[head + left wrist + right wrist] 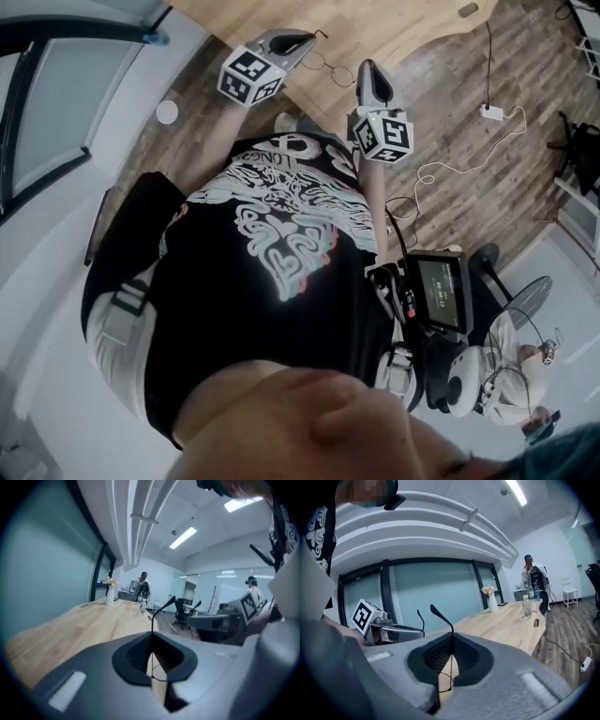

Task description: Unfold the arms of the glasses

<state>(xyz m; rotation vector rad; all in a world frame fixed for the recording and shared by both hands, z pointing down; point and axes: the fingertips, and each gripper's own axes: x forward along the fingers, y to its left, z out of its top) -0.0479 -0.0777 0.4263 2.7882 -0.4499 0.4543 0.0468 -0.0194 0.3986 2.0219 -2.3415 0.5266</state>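
My left claw (312, 39) and right claw (367, 69) each pinch an arm of the glasses (333, 67), seemingly spread; next, I'd set them on the table (403, 23) at twelve o'clock.

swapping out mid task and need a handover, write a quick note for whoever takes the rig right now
Left gripper: shut on one arm of the glasses; the arm's tip sticks out past the jaws.
Right gripper: shut on the other arm.
Glasses: held in the air between the two grippers, by the edge of the wooden table.
Done: both arms gripped, glasses off the table.
Left: how far the arms are open is unclear; probably finish spreading them, then set the glasses down.
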